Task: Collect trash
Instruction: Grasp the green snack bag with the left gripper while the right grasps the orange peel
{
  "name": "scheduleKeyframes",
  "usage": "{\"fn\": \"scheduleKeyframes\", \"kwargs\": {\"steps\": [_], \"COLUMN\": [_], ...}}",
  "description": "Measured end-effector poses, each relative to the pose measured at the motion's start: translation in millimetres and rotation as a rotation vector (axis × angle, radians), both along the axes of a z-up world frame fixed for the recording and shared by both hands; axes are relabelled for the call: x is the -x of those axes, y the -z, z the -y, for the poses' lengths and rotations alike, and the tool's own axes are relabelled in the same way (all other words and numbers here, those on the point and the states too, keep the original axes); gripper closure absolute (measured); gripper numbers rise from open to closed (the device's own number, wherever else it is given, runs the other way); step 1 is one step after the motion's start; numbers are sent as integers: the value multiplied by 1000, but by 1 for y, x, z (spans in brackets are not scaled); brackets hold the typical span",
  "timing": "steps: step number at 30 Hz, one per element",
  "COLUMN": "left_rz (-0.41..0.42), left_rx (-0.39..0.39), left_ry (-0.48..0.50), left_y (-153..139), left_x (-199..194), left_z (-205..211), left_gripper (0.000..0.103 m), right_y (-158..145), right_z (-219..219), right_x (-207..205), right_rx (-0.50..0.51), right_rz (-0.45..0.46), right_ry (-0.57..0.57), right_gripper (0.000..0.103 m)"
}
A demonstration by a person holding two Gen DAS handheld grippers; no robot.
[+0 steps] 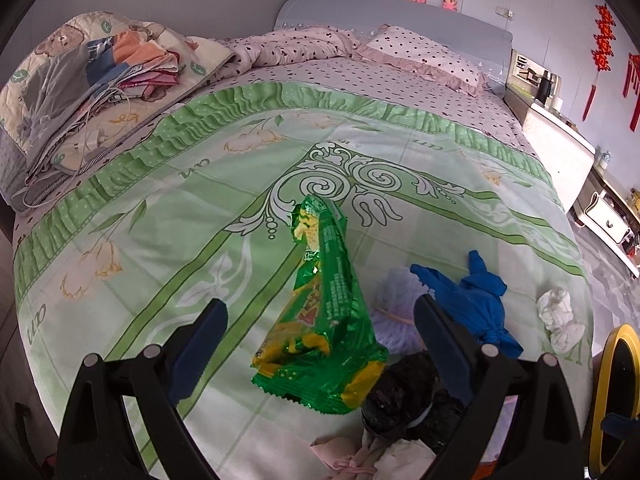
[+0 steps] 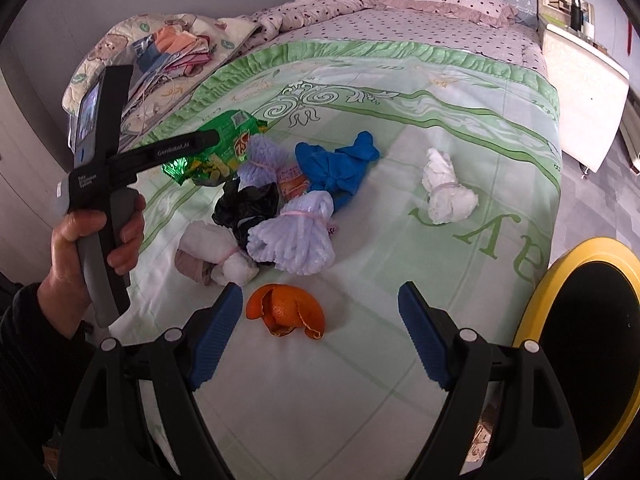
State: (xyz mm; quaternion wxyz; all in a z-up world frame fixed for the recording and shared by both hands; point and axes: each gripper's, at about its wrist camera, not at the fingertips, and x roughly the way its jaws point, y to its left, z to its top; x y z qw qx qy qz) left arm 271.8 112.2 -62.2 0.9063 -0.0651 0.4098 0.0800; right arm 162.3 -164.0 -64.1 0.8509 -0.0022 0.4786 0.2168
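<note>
A green snack wrapper (image 1: 324,320) lies on the green bedspread (image 1: 160,240), between the wide-apart fingers of my left gripper (image 1: 320,304); the pads do not touch it. In the right wrist view an orange peel (image 2: 288,312) lies on the bedspread between the spread fingers of my right gripper (image 2: 320,292), closer to the left finger and untouched. Beyond it lies a pile: lavender bundles (image 2: 296,232), a black bag (image 2: 244,208), a blue glove bundle (image 2: 336,164) and a white bundle (image 2: 224,256). A white tissue wad (image 2: 444,188) lies apart on the right.
A yellow-rimmed bin (image 2: 536,304) with a black liner stands at the bed's right edge. A hand (image 2: 80,232) holds the left tool at the left. Folded quilts and cables (image 1: 88,92) sit at the far left, a pillow (image 1: 420,56) at the head, a nightstand (image 1: 560,148) to the right.
</note>
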Motion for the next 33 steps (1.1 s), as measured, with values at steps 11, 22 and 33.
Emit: {"fn": "scheduleKeyframes", "kwargs": {"steps": [11, 22, 33], "left_rz": [-45, -125, -94], "left_rx": [30, 118, 131], "left_ry": [-18, -39, -53], "left_y": [35, 68, 67], "left_x": [-17, -39, -40], "left_z": [-13, -29, -35], "left_gripper": [20, 57, 73], "right_y": [47, 69, 68], "right_z": [-46, -60, -64], "right_x": [-1, -13, -12], "right_rx": [102, 76, 60], "right_rz": [-7, -50, -27], "right_ry": [-93, -120, -146], "right_gripper": [28, 44, 69]}}
